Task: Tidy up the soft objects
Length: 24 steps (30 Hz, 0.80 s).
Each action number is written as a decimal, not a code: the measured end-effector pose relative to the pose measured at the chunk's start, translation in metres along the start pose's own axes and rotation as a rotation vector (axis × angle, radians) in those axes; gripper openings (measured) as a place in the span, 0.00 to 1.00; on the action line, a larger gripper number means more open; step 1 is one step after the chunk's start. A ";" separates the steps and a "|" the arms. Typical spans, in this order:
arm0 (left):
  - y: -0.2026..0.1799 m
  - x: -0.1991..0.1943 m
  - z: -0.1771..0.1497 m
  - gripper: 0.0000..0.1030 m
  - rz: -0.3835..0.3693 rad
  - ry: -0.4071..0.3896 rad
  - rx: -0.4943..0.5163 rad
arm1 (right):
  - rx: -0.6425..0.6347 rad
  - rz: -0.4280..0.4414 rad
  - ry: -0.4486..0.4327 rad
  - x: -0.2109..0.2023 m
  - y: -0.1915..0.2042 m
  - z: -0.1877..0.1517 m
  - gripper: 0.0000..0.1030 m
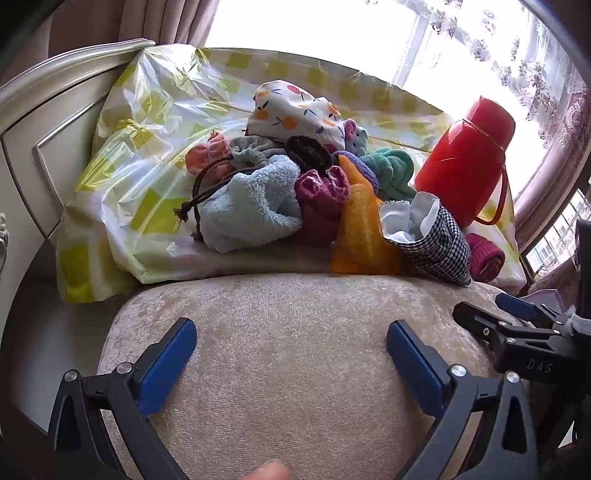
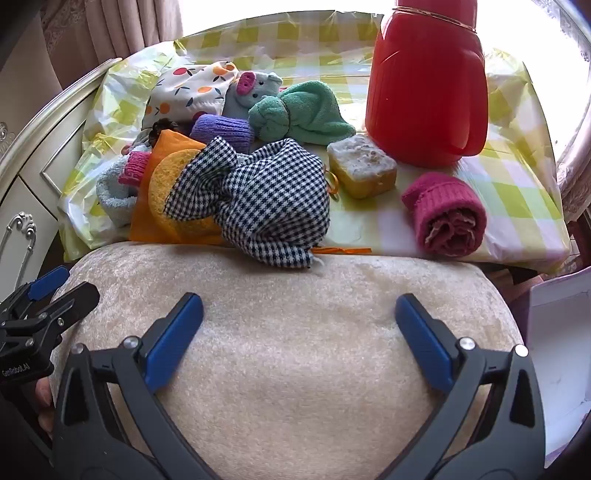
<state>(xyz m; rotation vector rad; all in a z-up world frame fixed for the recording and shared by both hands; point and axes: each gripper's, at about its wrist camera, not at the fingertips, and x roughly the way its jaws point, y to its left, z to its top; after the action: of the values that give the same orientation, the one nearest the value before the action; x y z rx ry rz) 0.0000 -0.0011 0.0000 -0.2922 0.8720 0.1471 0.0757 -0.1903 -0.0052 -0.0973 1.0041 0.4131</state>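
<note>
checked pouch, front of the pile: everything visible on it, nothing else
The checked pouch is soft woven cloth in a small dark-and-white check with a plain white lining. It is slumped on its side at the table's near edge, its mouth gaping open toward the left, nothing visible inside. It leans on the orange cloth, and one corner overhangs the beige cushion. An orange ribbon shows beside it. No fingers touch it.

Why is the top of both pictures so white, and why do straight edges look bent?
In both views the window behind the table is blown out by daylight, so nothing shows outside. The left view curves the cabinet edge; the right view bows the table: fisheye distortion. Glare streaks the plastic cover. Both tongs stay sharp.
</note>
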 end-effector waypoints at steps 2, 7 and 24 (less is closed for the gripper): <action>-0.001 0.000 0.000 1.00 0.005 -0.004 0.010 | -0.001 -0.001 0.000 0.000 0.000 0.000 1.00; 0.003 -0.001 -0.001 1.00 0.005 0.000 0.001 | 0.000 0.003 -0.001 0.001 0.002 0.001 1.00; -0.004 0.002 0.000 1.00 0.042 0.005 -0.009 | 0.001 0.003 0.000 0.000 0.000 -0.001 1.00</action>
<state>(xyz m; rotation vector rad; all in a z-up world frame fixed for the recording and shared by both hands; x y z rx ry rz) 0.0021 -0.0046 -0.0013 -0.2829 0.8827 0.1892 0.0753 -0.1908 -0.0054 -0.0952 1.0043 0.4158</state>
